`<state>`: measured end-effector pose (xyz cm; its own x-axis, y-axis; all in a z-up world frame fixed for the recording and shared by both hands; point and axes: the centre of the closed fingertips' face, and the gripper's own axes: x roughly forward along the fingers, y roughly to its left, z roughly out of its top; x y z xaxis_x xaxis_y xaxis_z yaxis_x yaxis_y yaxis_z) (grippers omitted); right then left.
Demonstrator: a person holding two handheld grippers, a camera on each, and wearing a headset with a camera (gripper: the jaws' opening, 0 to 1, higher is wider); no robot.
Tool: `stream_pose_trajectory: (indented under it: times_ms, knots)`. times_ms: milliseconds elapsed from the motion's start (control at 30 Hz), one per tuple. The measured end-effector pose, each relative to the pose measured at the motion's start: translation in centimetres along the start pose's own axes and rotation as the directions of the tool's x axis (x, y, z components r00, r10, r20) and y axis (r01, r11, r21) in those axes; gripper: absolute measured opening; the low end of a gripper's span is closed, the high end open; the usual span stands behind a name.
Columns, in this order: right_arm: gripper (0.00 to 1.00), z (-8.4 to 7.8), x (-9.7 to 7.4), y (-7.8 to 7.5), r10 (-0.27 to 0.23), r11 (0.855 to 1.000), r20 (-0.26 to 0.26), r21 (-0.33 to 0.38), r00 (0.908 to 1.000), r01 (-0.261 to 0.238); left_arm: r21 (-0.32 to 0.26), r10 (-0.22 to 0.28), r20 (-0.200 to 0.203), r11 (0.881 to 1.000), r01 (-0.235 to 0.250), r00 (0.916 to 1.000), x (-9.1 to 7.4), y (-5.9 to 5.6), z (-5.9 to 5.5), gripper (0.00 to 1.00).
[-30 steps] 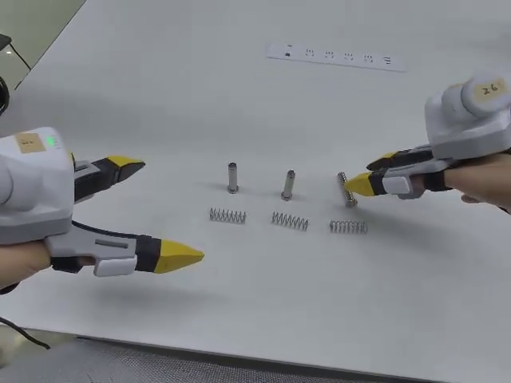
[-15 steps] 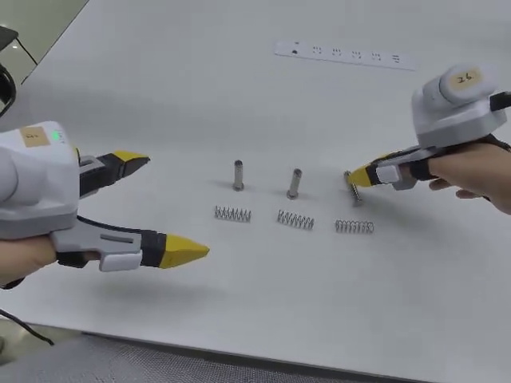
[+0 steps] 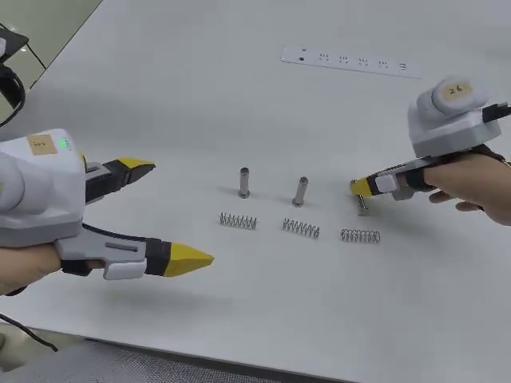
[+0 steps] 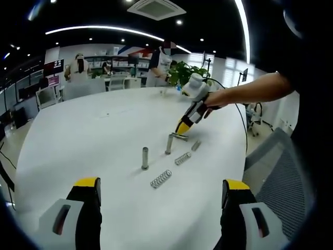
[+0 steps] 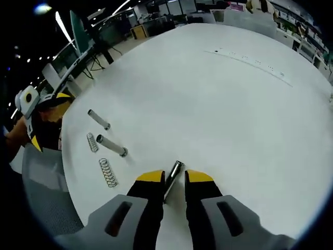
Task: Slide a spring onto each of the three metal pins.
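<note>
Three short metal pins stand in a row on the white table: left pin (image 3: 244, 182), middle pin (image 3: 300, 191), right pin (image 3: 362, 201). A spring lies in front of each: left spring (image 3: 238, 221), middle spring (image 3: 300, 229), right spring (image 3: 360, 236). My right gripper (image 3: 358, 188) is shut on the right pin (image 5: 173, 174), which leans over between its yellow fingertips (image 5: 152, 177). The other two pins (image 5: 99, 119) (image 5: 111, 146) stand free. My left gripper (image 3: 165, 212) hovers wide open to the left of the row, holding nothing, with the pins (image 4: 145, 158) and springs (image 4: 161, 178) ahead of it.
A white power strip (image 3: 351, 61) lies at the far side of the table. The table's front edge (image 3: 239, 363) runs close below the left gripper. Dark cables (image 3: 12, 88) hang off the left edge. People and desks (image 4: 158, 62) stand far behind the table.
The right gripper has rolled over and its jaws have drawn together on the right pin. The left gripper has stayed open in about the same place; the camera shifted a little.
</note>
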<state>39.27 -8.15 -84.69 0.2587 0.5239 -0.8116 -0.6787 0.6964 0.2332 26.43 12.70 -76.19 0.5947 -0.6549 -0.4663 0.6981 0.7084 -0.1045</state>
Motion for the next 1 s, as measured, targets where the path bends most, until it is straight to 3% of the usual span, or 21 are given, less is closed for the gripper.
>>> stream_pose_trajectory:
  times_ms: [667, 833, 1000]
  knots:
    - [0.06, -0.45, 0.33, 0.15, -0.023, 0.997, -0.059, 0.077, 0.9980, 0.027, 0.003, -0.012, -0.008, 1.000, 0.012, 0.9999, 0.34, -0.53, -0.32, 0.94]
    - [0.05, -0.46, 0.44, 0.21, -0.021, 0.996, -0.053, 0.089, 0.9984, 0.026, 0.003, -0.008, -0.006, 1.000, 0.008, 0.9999, 0.33, -0.41, -0.27, 0.94]
    - [0.05, -0.80, 0.40, 0.55, -0.023, 0.998, -0.055, 0.060, 0.9982, 0.026, 0.001, -0.005, -0.006, 1.000, 0.005, 1.0000, 0.25, -0.30, -0.26, 0.93]
